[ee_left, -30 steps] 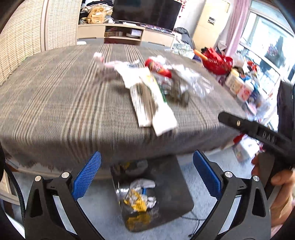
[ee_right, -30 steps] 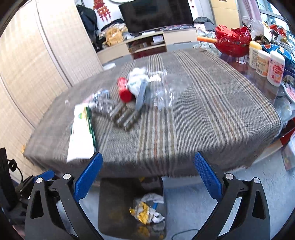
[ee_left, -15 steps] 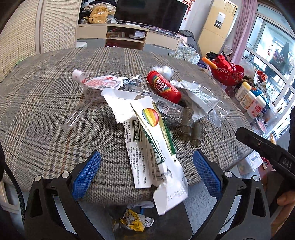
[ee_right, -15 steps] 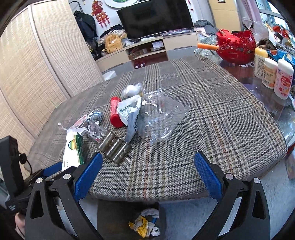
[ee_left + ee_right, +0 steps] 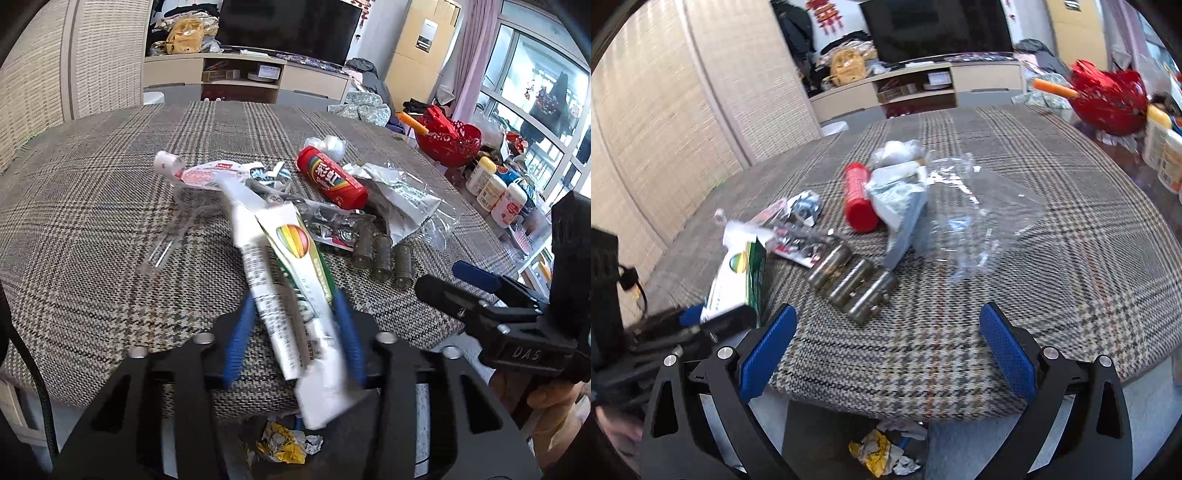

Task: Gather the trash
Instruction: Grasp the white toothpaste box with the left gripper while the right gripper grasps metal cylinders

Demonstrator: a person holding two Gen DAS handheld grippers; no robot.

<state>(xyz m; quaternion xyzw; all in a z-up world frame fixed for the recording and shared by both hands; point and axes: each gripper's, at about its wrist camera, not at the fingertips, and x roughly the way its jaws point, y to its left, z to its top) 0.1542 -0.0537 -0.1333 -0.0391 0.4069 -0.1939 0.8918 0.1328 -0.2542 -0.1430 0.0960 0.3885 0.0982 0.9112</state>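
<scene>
A: What is the biggest thing here?

B: The table under a plaid cloth [image 5: 92,229], filling both views. The litter lies in a heap near the middle of it.

A: And under it?

B: At six o'clock in both views a dark trash bin [image 5: 820,435] stands on the floor below the table's near edge, with crumpled yellow and silver wrappers [image 5: 284,443] inside.

A: What is the left gripper doing?

B: The left gripper [image 5: 295,332] has just been closing, and its blue pads [image 5: 240,332] now pinch a long flattened white-and-green carton [image 5: 291,280] with a rainbow-coloured round mark. The carton runs from the heap toward six o'clock, its lower end hanging over the table's edge above the bin. In the right wrist view the same carton sits at nine o'clock.

A: And the right one?

B: The right gripper [image 5: 886,350] has its fingers spread wide with nothing between them, over the near part of the cloth. From the left wrist camera it shows at four o'clock, held by a hand [image 5: 546,402].

A: What else is in the heap?

B: A crumpled clear plastic bag [image 5: 979,221] at one o'clock of the right gripper, touching a white-grey pouch [image 5: 897,206]. Beside that lies a red tube [image 5: 332,177] on its side with a rainbow label. Three small brownish vials [image 5: 853,284] lie side by side at twelve o'clock, just ahead of the spread fingers. Foil scraps [image 5: 801,240] and a red-and-white sachet [image 5: 207,173] lie at eleven o'clock.

A: Anything off the cloth?

B: A red basket [image 5: 447,140] at two o'clock, with white bottles [image 5: 495,188] near it.
</scene>
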